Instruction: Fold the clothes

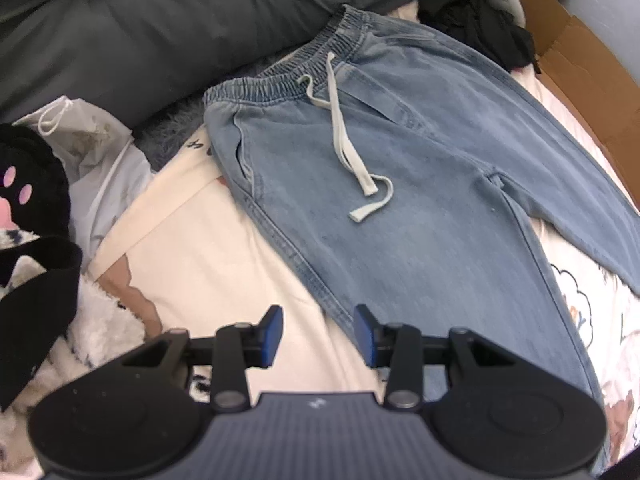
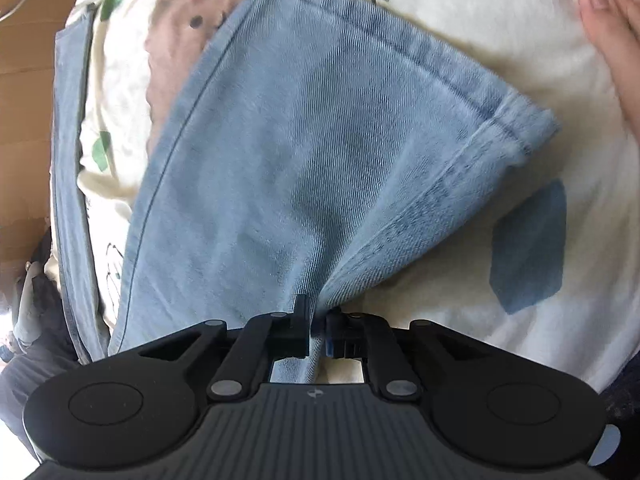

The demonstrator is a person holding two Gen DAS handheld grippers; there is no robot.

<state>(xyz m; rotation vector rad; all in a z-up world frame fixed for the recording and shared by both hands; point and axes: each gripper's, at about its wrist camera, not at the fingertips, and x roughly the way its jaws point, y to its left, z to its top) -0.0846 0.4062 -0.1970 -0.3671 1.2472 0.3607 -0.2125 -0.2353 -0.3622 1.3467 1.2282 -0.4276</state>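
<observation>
While left tool (image 1: 319, 336) gapes, right tool (image 2: 316, 334) apparently pinches jeans (image 2: 320, 152).

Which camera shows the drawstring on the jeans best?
The left wrist view: the white drawstring lies loose over the jeans below the waistband. The right wrist view shows only a leg and hem, pinched in the right gripper, no drawstring.

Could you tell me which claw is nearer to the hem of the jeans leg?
Right. The right claw is shut on the jeans beside the hem; the left claw hangs open over the leg's edge, gripping nothing.
</observation>
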